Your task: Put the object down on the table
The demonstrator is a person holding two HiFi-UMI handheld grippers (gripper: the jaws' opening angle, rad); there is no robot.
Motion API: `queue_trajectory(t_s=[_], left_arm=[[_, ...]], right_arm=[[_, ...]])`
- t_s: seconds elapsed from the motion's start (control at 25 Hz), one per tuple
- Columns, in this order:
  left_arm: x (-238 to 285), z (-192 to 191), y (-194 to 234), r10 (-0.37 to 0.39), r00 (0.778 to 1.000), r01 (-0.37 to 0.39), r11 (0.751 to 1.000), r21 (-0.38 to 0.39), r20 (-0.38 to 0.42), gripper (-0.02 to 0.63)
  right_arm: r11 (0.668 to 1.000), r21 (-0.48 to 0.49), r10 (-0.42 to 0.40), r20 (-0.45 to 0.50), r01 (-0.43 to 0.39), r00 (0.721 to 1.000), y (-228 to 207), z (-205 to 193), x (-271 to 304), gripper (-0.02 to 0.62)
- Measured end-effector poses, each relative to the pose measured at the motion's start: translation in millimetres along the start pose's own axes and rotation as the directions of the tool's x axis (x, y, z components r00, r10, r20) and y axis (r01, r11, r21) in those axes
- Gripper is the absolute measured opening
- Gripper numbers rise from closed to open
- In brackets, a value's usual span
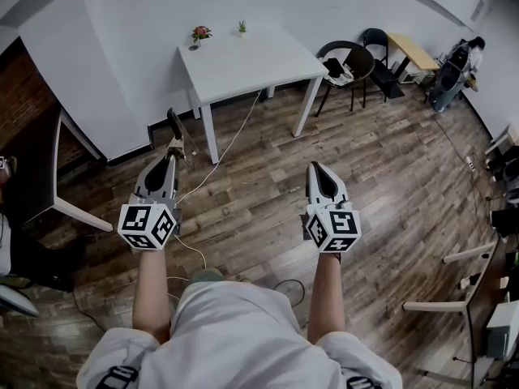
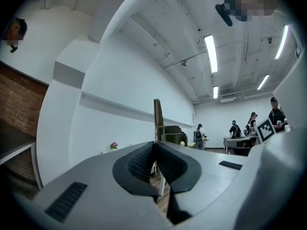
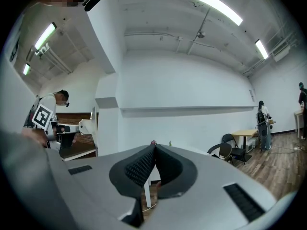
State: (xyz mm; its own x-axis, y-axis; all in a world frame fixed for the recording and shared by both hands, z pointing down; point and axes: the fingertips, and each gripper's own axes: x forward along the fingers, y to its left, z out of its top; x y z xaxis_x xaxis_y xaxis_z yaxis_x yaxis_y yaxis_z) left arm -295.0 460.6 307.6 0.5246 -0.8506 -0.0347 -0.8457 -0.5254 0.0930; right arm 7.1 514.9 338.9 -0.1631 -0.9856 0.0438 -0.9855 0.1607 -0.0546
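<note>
Black-and-white square markers are the only print I can read, on my left gripper's (image 1: 173,146) cube (image 1: 147,226). Its jaws are clamped on a thin dark object (image 1: 173,124), left of frame centre and short of the white table (image 1: 251,55). The object's long axis continues the jaws' line, pointing up-frame. My right gripper (image 1: 315,167) is closed on nothing.

The floor (image 1: 381,177) is wood plank with a streaky brown-grey grain and a dull sheen. The table (image 1: 243,59) has a smooth, matt white top and legs. The left gripper (image 2: 154,145) and the right gripper (image 3: 154,150) have smooth, matt grey plastic shells, and their pads (image 2: 139,162) are black, rubbery and finely ribbed. The thin strip (image 2: 157,111) pinched in the left gripper looks dark and dull, with a bare metal part on it. One wall section (image 2: 19,95) is rough red brick. The person's shirt (image 1: 243,331) is white cloth.
</note>
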Motion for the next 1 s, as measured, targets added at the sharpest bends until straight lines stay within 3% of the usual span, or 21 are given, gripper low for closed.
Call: queue_trajectory(t_s=[0.44,1.0], left_arm=[[43.3,-15.0,5.8,-0.004,1.000,0.004,1.000,0.001,-0.016,0.021],[162.3,-18.6,81.4,-0.018,0.999,0.018,1.000,-0.007,-0.030,0.021]], right_arm=[[1.000,0.004,0.010,-0.016,-0.010,1.000,-23.5,-13.9,37.3,0.008],[1.000,0.005,-0.016,-0.038,0.016,0.999,-47.3,-12.2,162.8,0.008]])
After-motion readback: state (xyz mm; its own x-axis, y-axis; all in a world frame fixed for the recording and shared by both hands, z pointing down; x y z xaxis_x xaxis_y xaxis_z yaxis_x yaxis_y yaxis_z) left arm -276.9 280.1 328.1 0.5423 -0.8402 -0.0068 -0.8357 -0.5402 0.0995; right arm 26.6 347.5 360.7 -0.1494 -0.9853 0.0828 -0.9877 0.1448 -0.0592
